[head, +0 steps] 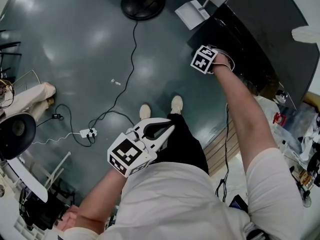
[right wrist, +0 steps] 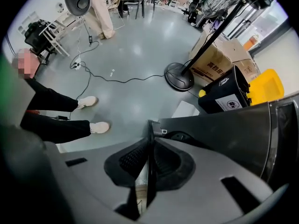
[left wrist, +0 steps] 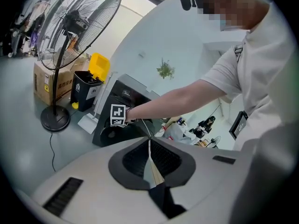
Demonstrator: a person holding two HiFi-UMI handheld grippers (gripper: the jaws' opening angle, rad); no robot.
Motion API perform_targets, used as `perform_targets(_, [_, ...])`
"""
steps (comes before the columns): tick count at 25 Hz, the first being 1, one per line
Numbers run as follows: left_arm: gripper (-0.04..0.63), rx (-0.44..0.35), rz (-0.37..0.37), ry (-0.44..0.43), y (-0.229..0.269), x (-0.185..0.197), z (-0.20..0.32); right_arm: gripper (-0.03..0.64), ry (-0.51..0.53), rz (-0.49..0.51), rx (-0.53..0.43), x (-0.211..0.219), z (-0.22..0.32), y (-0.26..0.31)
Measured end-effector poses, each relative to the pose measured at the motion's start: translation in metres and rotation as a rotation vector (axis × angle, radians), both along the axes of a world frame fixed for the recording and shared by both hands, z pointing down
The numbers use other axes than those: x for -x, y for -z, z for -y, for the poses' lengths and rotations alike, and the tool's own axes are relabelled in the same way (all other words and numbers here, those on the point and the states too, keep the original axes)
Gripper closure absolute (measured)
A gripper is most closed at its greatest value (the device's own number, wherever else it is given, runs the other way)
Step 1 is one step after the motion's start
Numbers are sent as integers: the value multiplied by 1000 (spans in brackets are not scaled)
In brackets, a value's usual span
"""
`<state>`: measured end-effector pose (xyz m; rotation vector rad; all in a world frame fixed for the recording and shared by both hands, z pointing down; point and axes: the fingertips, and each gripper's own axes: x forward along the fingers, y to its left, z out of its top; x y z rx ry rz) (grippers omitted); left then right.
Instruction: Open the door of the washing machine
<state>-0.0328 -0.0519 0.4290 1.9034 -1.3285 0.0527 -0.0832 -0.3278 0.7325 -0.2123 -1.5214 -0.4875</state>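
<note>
At head view's upper right, the washing machine [head: 260, 39] stands dark on the floor [head: 100, 44]. Its door [right wrist: 150, 134] edge is pinched between the right gripper's [right wrist: 149, 148] jaws. To do it well, I'd say: hold firm, swing w/ the hinge arc, no straight yank. Left gripper [left wrist: 149, 148] sits by the person's waist, jaws pressed together, empty. Right gripper view shows pinch & latch [right wrist: 162, 131]. Head view hides both behind the marker cube [head: 204, 59]. Left gripper view shows the machine w/ the arm reaching it.

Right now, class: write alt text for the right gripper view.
The right gripper is shut on the thin edge of the black washing machine door. Beyond lie a grey floor, a fan base and a yellow-lidded bin.
</note>
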Motion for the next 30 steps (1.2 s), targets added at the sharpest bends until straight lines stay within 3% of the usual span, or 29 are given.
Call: perform_targets(30, [572, -36, 48, -149, 10, 7, -80, 566, 141, -90, 3, -61, -123, -5])
